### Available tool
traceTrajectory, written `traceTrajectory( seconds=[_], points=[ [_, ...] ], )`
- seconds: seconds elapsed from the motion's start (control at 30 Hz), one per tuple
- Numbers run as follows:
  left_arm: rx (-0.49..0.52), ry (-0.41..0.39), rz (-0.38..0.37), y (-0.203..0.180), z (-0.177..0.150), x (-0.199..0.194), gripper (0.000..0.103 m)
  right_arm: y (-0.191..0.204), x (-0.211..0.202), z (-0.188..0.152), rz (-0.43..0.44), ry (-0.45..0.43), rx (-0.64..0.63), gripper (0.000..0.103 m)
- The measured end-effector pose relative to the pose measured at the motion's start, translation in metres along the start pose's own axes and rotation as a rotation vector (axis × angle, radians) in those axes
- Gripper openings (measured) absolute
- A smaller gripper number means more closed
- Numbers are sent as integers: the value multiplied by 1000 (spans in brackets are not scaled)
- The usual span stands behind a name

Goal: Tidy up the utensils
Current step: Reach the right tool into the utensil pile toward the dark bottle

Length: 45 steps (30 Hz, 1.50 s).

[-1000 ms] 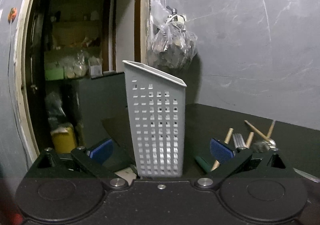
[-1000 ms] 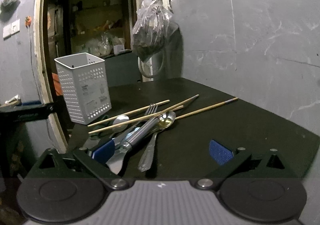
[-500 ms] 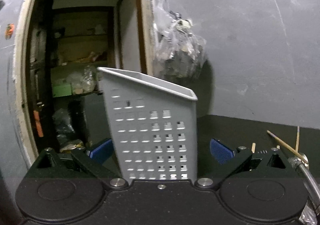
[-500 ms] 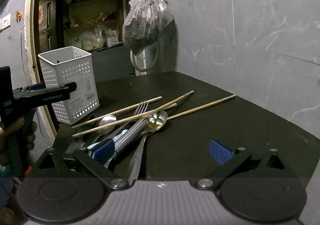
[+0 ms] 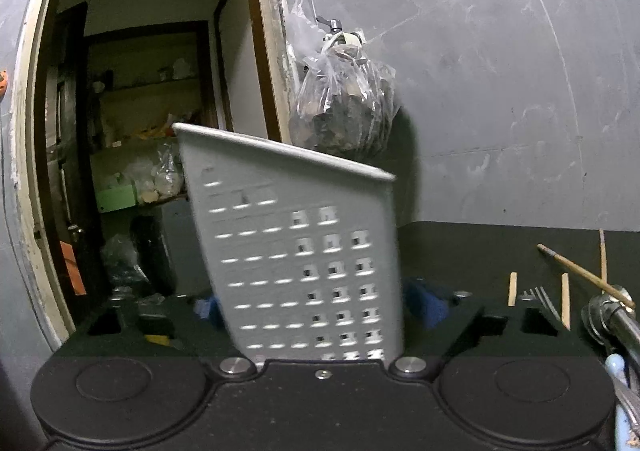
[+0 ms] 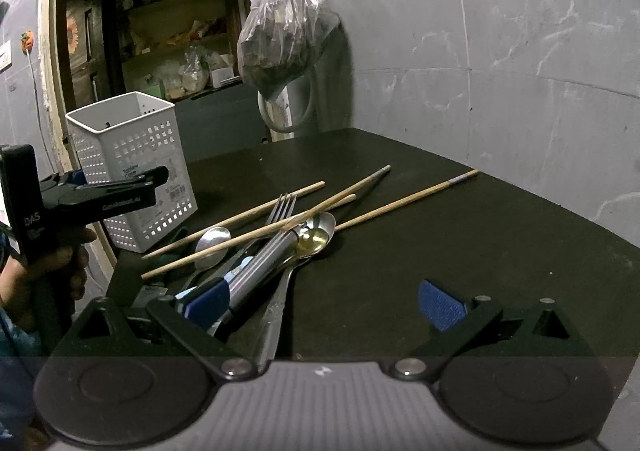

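A white perforated utensil holder (image 5: 296, 251) stands at the table's left edge, also visible in the right wrist view (image 6: 132, 167). My left gripper (image 5: 316, 307) has the holder between its blue pads; the jaws are closing and both pads sit against its sides. Seen from the right wrist, the left gripper (image 6: 120, 191) reaches the holder's lower half. A pile of utensils lies mid-table: a spoon (image 6: 316, 235), a fork (image 6: 284, 207), wooden chopsticks (image 6: 404, 199) and a ribbed metal handle (image 6: 264, 267). My right gripper (image 6: 324, 303) hovers open over the near end of the pile, gripping nothing.
The black table (image 6: 460, 251) meets a grey wall at the back and right. A plastic bag (image 6: 280, 31) hangs on the wall by a doorway (image 5: 132, 155) with cluttered shelves. A person's hand (image 6: 48, 267) holds the left gripper's handle.
The left gripper came up to the holder and its jaws narrowed from wide open onto the holder's sides. In the right wrist view, the left gripper entered from the left.
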<state>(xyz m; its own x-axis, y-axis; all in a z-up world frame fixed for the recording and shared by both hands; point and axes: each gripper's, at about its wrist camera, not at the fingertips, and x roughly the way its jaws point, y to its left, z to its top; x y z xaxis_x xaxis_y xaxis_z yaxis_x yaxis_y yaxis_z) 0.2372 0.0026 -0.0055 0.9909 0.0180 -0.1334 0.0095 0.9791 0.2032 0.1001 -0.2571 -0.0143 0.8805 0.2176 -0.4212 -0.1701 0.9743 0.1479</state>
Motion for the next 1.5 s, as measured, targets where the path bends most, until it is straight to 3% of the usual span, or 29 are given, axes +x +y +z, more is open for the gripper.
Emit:
traceTrajectory(
  seconds=[0.23,0.63,0.9,1.13,1.27,1.33,1.5],
  points=[
    [17,-17,-22,3,-6,-4,82,1,3,1,12,12,1,103],
    [17,-33,-162,9,-9,-17,80,4,19,18,82,36,-1,103],
    [5,-26,-149,-2,-10,-37,80,11,28,35,104,49,1,98],
    [0,-17,-137,-7,-9,-44,80,21,47,44,142,119,4,79],
    [-5,-15,-128,-9,-9,-51,80,26,57,45,158,132,-2,76],
    [-9,-14,-129,-9,-9,-53,80,27,62,47,163,139,-6,63],
    [-19,-14,-126,-10,-9,-54,80,23,83,52,153,202,34,44]
  ],
)
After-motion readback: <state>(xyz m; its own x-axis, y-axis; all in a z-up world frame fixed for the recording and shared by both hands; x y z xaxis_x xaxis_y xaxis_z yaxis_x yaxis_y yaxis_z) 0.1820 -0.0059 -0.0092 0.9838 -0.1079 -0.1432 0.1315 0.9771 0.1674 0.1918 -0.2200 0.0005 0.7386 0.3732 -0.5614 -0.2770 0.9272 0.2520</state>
